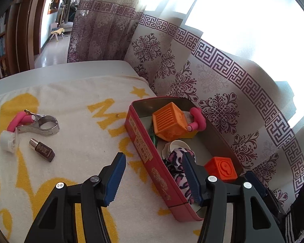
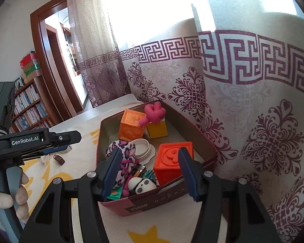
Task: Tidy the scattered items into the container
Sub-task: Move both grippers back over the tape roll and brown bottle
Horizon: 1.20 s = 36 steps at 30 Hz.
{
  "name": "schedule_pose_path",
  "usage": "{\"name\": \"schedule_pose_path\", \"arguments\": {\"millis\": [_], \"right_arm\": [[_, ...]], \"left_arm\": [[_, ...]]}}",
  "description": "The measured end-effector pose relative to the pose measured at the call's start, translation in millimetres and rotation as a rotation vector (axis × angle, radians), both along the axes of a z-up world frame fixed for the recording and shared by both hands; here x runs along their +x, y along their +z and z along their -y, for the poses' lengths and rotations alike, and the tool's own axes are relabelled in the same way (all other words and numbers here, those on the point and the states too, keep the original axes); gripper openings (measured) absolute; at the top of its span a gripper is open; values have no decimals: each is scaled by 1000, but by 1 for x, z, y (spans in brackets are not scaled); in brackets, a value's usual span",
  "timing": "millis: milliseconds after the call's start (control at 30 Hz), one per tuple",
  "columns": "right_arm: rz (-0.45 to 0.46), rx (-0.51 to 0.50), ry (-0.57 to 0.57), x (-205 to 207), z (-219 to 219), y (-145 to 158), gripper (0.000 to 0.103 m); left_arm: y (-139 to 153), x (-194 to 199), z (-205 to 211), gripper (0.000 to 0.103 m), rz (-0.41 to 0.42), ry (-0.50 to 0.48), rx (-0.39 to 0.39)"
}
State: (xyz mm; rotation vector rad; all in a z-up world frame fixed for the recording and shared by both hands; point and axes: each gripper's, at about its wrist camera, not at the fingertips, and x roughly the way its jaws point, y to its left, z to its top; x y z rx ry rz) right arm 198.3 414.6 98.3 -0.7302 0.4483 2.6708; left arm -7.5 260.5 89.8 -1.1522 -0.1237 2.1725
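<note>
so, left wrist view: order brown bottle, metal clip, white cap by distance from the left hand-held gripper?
From the left hand-held gripper:
1. Brown bottle, left, on the towel.
2. Metal clip and white cap, farther left; too close to call.

Bright sun shines through the curtain and washes the window white. Both pictures are sharp but bend round, with dark corners.
</note>
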Motion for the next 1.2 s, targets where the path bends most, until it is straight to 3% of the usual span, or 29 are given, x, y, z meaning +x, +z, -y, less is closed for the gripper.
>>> {"name": "schedule_pose_path", "arguments": {"millis": [367, 733, 933, 1200], "right_arm": [[21, 27, 136, -27, 52, 7, 64], [60, 16, 266, -60, 109, 2, 68], [98, 12, 311, -72, 132, -10, 68], [132, 17, 326, -84, 139, -17, 68]], "left_arm": [[-12, -30, 106, 59, 30, 205, -6], [-30, -61, 200, 59, 18, 368, -111], [-60, -90, 202, 59, 72, 348, -182], [-68, -113, 178, 60, 50, 295, -216]]}}
